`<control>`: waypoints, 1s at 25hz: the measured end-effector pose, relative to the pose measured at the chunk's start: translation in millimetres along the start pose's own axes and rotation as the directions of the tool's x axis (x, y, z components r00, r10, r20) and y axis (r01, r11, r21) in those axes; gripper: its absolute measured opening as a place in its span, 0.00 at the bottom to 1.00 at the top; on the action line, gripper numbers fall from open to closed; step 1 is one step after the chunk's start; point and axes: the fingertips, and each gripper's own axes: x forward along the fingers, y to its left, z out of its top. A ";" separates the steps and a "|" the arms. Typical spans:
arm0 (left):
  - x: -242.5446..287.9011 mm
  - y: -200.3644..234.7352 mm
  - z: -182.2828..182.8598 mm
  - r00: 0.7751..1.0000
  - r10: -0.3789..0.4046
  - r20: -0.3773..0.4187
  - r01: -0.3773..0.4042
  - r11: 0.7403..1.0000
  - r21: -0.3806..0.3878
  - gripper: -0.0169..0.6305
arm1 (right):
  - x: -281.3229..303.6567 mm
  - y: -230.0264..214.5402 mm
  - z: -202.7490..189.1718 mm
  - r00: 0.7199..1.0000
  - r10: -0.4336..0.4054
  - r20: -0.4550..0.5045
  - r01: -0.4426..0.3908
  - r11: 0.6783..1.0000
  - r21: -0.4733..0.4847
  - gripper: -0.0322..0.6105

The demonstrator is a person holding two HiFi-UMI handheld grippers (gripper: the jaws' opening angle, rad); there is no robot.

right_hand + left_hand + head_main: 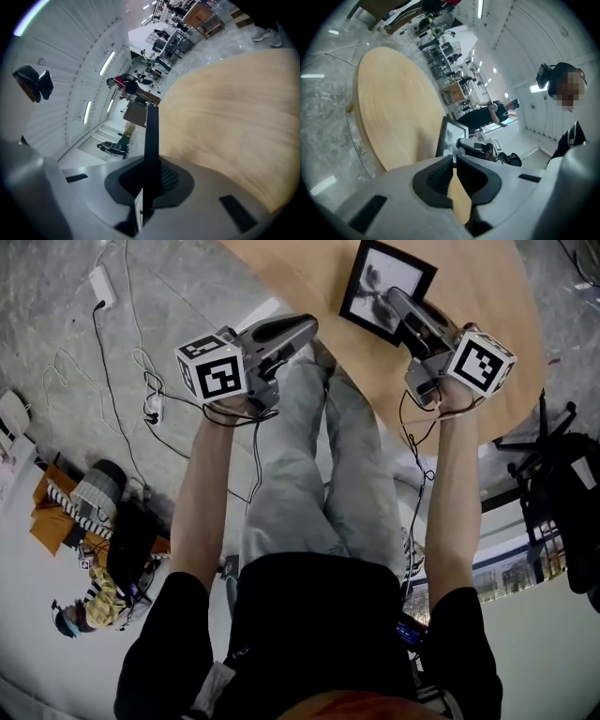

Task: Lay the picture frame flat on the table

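On the grey marbled floor (56,334), a white power strip (100,284) lies at far left with loose cables (151,408) near it, a striped bundle (94,495) sits on orange cloth nearer left, and a black chair (572,493) stands right.

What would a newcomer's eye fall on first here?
The black picture frame stands out first, pinched by its edge in the right gripper over the pale round table at the head view's top right. Next comes the left gripper, shut and empty, near the table's edge.
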 end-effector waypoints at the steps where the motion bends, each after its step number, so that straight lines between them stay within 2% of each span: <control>1: -0.1 -1.4 -2.0 1.000 0.000 0.007 0.000 1.000 0.003 0.06 | 2.2 -10.7 -4.2 0.999 -0.039 -0.020 0.039 0.999 0.002 0.09; 4: 3.4 -3.9 -11.9 1.000 0.006 -0.007 -0.006 1.000 0.020 0.04 | 10.5 -29.7 -14.0 0.993 -0.104 -0.060 0.104 0.995 0.005 0.09; 10: 11.5 -18.3 -30.5 0.997 -0.050 -0.059 0.051 0.998 0.027 0.04 | 29.1 -47.0 -26.4 0.989 -0.107 -0.098 0.113 0.992 0.059 0.09; 15: 11.7 -31.6 -34.4 0.994 -0.085 -0.075 0.087 0.996 0.025 0.04 | 22.9 -63.8 -27.2 0.966 -0.241 -0.090 0.245 0.968 0.047 0.11; 18: 13.0 -41.1 -39.4 0.990 -0.120 -0.080 0.122 0.992 0.018 0.04 | 15.6 -68.1 -31.5 0.938 -0.331 -0.103 0.328 0.944 -0.048 0.22; 20: 11.6 -42.9 -37.4 0.993 -0.104 -0.048 0.106 0.994 0.037 0.04 | 11.3 -73.5 -35.2 0.913 -0.394 -0.110 0.383 0.918 -0.108 0.24; 22: 8.7 -44.1 -32.8 0.997 -0.082 -0.007 0.082 0.994 0.076 0.04 | 7.2 -81.1 -38.0 0.883 -0.455 -0.112 0.439 0.887 -0.141 0.33; 25: 5.8 -60.5 -29.9 0.992 -0.128 0.011 0.126 0.985 0.117 0.04 | -2.8 -89.3 -37.4 0.830 -0.551 -0.090 0.528 0.827 -0.195 0.39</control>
